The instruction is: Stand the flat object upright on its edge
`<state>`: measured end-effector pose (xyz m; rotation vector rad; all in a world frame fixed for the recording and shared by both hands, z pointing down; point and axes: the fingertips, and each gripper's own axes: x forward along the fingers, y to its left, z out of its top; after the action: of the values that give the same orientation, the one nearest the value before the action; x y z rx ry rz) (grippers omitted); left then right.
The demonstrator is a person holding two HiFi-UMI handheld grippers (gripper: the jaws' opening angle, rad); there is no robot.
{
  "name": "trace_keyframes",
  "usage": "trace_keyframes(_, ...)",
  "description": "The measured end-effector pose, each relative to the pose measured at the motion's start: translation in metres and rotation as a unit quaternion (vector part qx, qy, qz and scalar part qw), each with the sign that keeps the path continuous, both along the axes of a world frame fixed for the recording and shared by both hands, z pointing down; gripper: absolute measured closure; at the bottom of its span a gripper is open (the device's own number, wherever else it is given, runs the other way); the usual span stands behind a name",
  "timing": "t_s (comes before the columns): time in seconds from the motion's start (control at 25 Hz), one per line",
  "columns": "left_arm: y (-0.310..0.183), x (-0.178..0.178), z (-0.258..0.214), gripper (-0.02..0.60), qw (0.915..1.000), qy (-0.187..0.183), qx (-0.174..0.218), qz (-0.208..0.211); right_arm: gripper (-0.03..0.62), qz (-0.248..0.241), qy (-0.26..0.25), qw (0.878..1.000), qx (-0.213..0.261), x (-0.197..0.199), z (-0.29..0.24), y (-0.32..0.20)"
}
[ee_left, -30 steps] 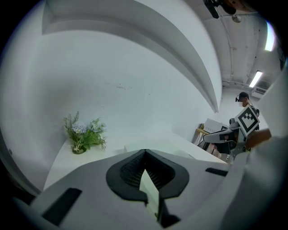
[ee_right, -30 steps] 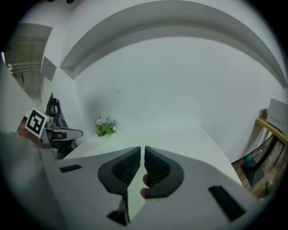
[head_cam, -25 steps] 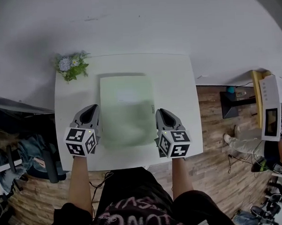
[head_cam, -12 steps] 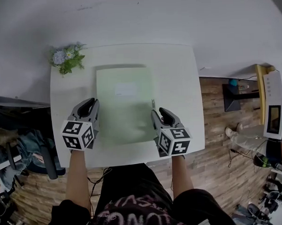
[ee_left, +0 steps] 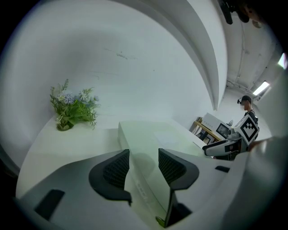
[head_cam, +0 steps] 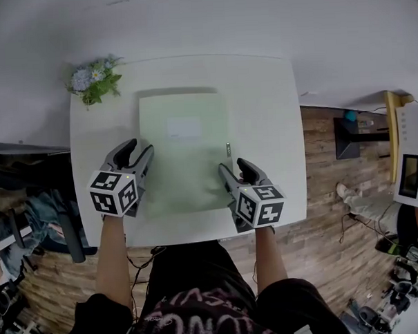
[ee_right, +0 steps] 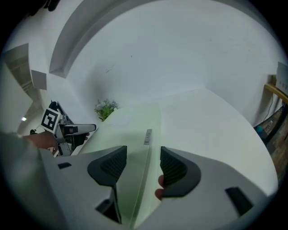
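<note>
A pale green flat folder (head_cam: 185, 153) lies on the white table (head_cam: 262, 112), with a white label on its upper face. My left gripper (head_cam: 139, 149) straddles the folder's left edge near the front; its jaws are opening and the pads stand clear of the edge (ee_left: 135, 175). On the other side my right gripper (head_cam: 233, 166) straddles the right edge, just below a small grey tab (head_cam: 228, 149). Its jaws are opening too, with a gap between each pad and the folder (ee_right: 130, 134).
A small bunch of artificial flowers (head_cam: 93, 79) sits at the table's far left corner. Past the table's right edge is wooden floor with a white shelf unit (head_cam: 409, 154). Dark clutter lies on the floor at the left (head_cam: 32, 226).
Both grippers went from shut on the folder's side edges to open. They have slid a little toward the table's near edge, and the folder now looks flat.
</note>
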<state>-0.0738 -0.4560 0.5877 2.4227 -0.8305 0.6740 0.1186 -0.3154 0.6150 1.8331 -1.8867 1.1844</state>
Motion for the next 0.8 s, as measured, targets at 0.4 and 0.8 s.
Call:
trace_keyframes(0.4, 0.002, 0.002, 0.015, 0.348, 0.9994, 0.004, -0.035, -0.002, 0.358, -0.001, -0.049, 0.998, -0.031, -0.003, 0.011, 0.000)
trace_keyframes(0.8, 0.001, 0.002, 0.024, 0.347, 0.9971, -0.003, -0.076, -0.007, 0.358, -0.009, -0.085, 0.995, -0.054, -0.006, 0.017, -0.004)
